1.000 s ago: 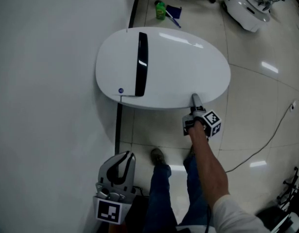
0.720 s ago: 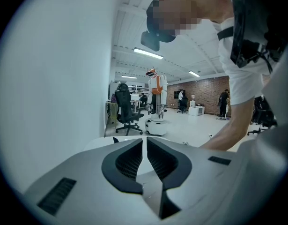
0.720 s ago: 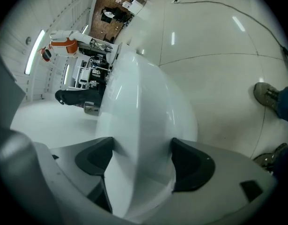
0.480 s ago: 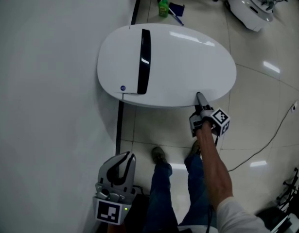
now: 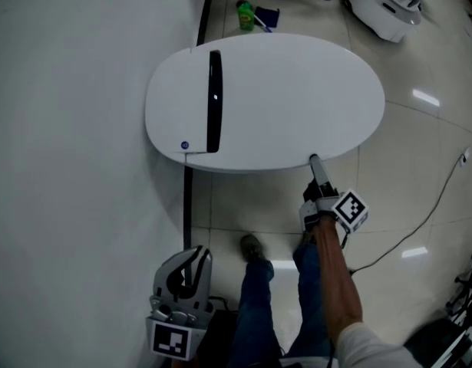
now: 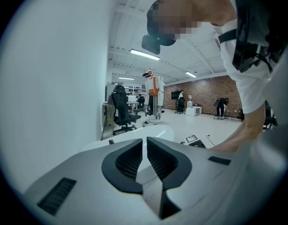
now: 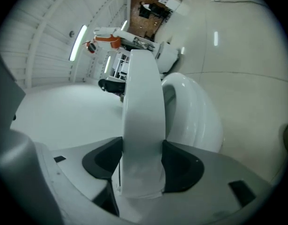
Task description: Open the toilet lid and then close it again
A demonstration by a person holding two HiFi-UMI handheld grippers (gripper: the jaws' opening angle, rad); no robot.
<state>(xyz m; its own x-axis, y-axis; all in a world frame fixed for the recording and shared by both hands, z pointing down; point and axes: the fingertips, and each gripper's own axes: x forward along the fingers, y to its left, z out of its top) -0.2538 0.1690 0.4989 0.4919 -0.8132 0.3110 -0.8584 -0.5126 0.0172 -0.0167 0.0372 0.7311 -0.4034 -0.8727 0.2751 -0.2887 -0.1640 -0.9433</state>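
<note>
The white oval toilet lid (image 5: 282, 98) has a black strip (image 5: 214, 100) near the wall. My right gripper (image 5: 315, 163) is at the lid's near rim. In the right gripper view the lid's edge (image 7: 143, 93) stands between the pads, which have just been closing and now press on both its faces. The lid is lifted off the seat and bowl (image 7: 195, 111), which show beside it. My left gripper (image 5: 191, 257) hangs low by the wall, away from the toilet. Its jaws (image 6: 144, 142) are together and hold nothing.
A white wall (image 5: 67, 167) runs along the left. Beyond the toilet, a green bottle (image 5: 245, 15) and a blue item (image 5: 268, 18) lie on the tiled floor. A white machine base (image 5: 381, 6) stands at top right, a cable (image 5: 435, 205) trails right. The person's shoe (image 5: 252, 248) is below the lid.
The right gripper has closed on the lid's rim, rolled and risen. The lid's near edge has come up with it and looks larger. The left gripper has stayed put.
</note>
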